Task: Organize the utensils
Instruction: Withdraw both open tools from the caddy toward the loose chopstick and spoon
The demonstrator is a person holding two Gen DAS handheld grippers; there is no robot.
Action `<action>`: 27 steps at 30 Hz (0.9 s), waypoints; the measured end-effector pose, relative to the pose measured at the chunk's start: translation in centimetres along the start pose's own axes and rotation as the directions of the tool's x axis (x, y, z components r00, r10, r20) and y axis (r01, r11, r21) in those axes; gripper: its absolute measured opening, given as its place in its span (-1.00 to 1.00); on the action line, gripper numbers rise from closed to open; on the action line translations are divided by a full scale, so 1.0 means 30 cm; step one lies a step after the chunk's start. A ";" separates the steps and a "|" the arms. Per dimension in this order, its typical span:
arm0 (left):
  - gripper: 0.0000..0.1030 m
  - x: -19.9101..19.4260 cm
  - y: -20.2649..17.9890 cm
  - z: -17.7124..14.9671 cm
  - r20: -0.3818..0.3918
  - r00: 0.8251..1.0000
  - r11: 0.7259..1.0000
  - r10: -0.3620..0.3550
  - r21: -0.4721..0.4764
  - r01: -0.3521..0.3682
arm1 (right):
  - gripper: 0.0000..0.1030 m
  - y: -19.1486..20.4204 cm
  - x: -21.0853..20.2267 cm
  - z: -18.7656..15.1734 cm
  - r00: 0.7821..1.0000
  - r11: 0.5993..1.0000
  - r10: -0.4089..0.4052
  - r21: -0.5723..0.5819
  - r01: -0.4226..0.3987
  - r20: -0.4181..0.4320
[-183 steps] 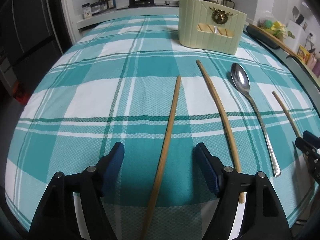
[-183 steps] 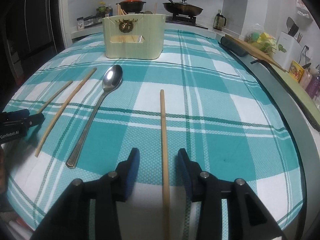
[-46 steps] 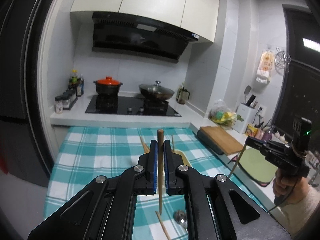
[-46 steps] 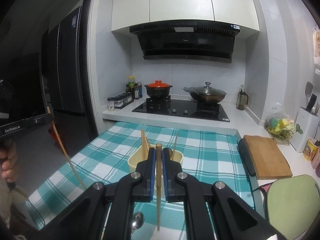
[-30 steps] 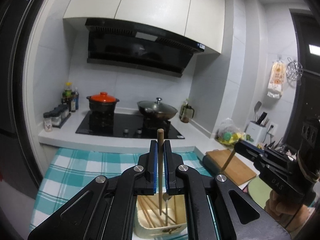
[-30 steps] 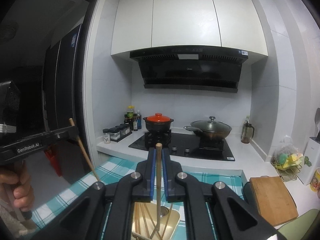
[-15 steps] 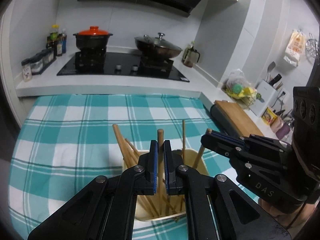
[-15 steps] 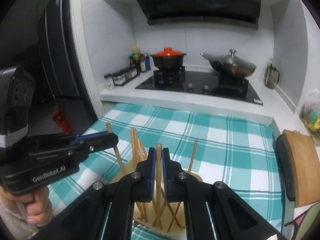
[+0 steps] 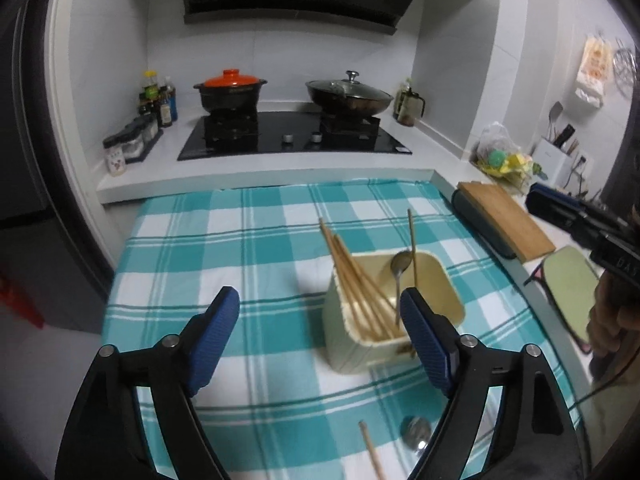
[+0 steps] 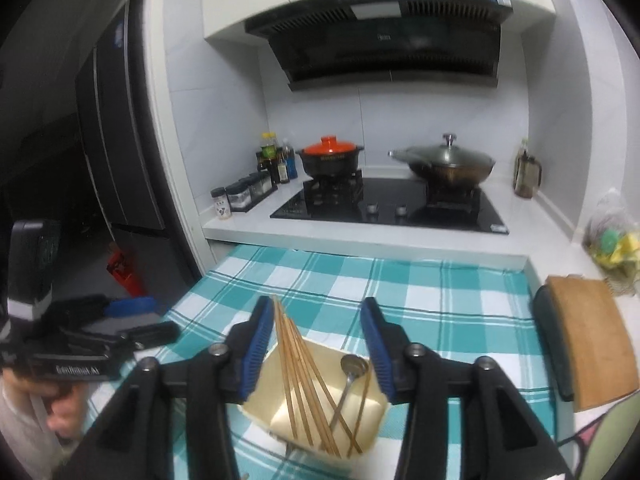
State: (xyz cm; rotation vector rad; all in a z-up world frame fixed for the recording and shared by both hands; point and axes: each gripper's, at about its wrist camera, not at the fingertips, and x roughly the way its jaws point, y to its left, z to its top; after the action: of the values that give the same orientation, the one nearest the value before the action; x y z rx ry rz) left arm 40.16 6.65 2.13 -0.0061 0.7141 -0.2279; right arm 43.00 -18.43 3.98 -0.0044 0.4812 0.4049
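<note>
— What has changed since half a second ago?

— Both my grippers were then clamped on a chopstick each, held upright over the cream holder (image 9: pixel 394 322). Now my left gripper (image 9: pixel 320 336) is springing wide, nothing between its blue pads (image 9: pixel 214 334), and my right gripper (image 10: pixel 318 350) is parting too, about halfway, also with nothing pinched.

— And the chopsticks?

— They stand in the holder with the rest, a bundle of chopsticks (image 10: pixel 298 380) leaning toward its left wall, one thin stick (image 9: pixel 412 246) upright by a spoon (image 9: pixel 399 272) with its bowl up.

— Where is the holder?

— On the teal checked cloth (image 9: pixel 240 248), just ahead of my left gripper's right pad and directly beneath my right gripper.

— Anything still lying out?

— One chopstick (image 9: pixel 372 456) and a second spoon (image 9: pixel 416 430) lie on the cloth, near my left gripper.
</note>
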 end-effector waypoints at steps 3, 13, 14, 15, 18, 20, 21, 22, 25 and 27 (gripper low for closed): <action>0.72 -0.130 0.018 -0.106 -0.018 0.999 0.996 0.038 0.076 -0.037 | -0.06 0.030 -0.143 -0.052 1.000 0.998 -0.013 -0.058 0.014 0.010; 0.92 -0.332 -0.051 -0.514 -0.029 0.998 0.994 0.052 0.096 -0.049 | -0.06 0.020 -0.489 -0.330 0.984 0.981 -0.176 -0.088 0.175 0.004; 0.92 -0.312 -0.064 -0.563 -0.042 0.999 0.997 0.033 0.067 -0.030 | -0.06 0.021 -0.502 -0.361 0.982 0.979 -0.186 -0.082 0.185 -0.006; 0.92 -0.290 -0.075 -0.602 -0.057 0.998 0.999 0.015 0.041 -0.012 | -0.06 0.023 -0.509 -0.397 0.980 0.978 -0.198 -0.075 0.196 -0.019; 0.92 -0.219 -0.109 -0.703 -0.096 0.995 1.000 -0.006 -0.028 0.004 | -0.06 0.032 -0.506 -0.503 0.976 0.977 -0.213 -0.042 0.211 -0.050; 0.92 -0.163 -0.138 -0.757 -0.126 0.992 0.998 -0.011 -0.065 0.003 | -0.06 0.051 -0.484 -0.602 0.972 0.975 -0.221 -0.020 0.220 -0.079; 0.92 -0.152 -0.152 -0.774 -0.134 0.991 0.997 -0.006 -0.071 -0.004 | -0.06 0.064 -0.468 -0.662 0.969 0.974 -0.226 -0.013 0.226 -0.098; 0.92 -0.135 -0.167 -0.789 -0.140 0.990 0.997 0.002 -0.074 -0.013 | -0.06 0.073 -0.457 -0.718 0.965 0.972 -0.233 -0.007 0.233 -0.117; 0.92 -0.109 -0.199 -0.813 -0.146 0.988 0.996 0.041 -0.070 -0.051 | -0.06 0.099 -0.410 -0.871 0.955 0.969 -0.235 0.029 0.245 -0.183; 0.92 -0.100 -0.205 -0.824 -0.148 0.987 0.996 0.060 -0.062 -0.070 | -0.06 0.113 -0.389 -0.950 0.950 0.969 -0.224 0.056 0.241 -0.219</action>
State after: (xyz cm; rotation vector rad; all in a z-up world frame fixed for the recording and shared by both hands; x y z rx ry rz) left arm 20.63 3.05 -14.13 -0.0306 0.8660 -0.1429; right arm 19.48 -22.53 -15.74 -0.0246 0.6994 0.1521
